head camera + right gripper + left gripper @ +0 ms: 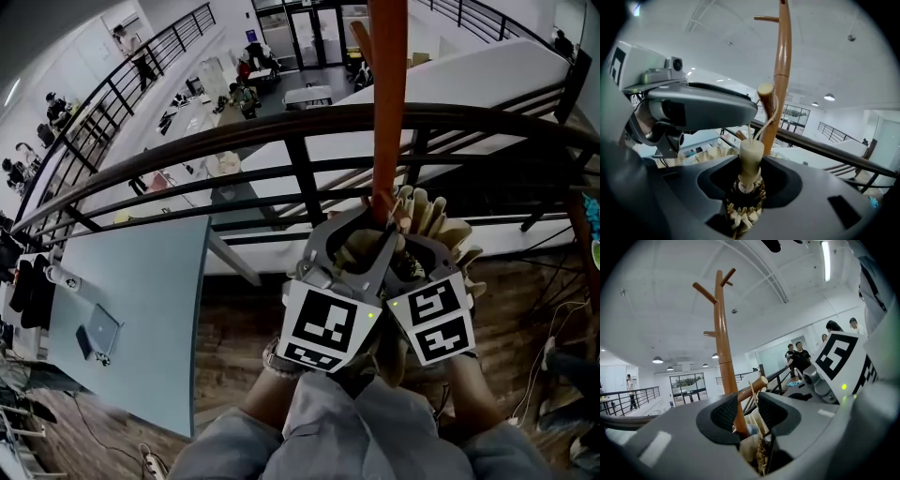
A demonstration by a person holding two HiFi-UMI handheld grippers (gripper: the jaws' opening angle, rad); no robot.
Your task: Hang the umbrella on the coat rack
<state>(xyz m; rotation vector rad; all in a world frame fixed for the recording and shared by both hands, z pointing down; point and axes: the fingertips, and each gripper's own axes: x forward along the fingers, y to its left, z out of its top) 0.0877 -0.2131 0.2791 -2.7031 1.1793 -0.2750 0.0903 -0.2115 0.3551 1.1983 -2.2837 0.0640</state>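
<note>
My right gripper is clamped on the umbrella; the grip of my left gripper is uncertain.
Coat rack: top cut off in head view, base hidden behind my tools. The umbrella sits against the pole, mostly covered; only the cream handle and pleats show. Right jaws stand wide, pads on the pleated collar. Left jaws are narrowly apart with fabric and cord between; I cannot tell if they pinch. The cord rises to a low peg; whether it is looped over is unclear.
</note>
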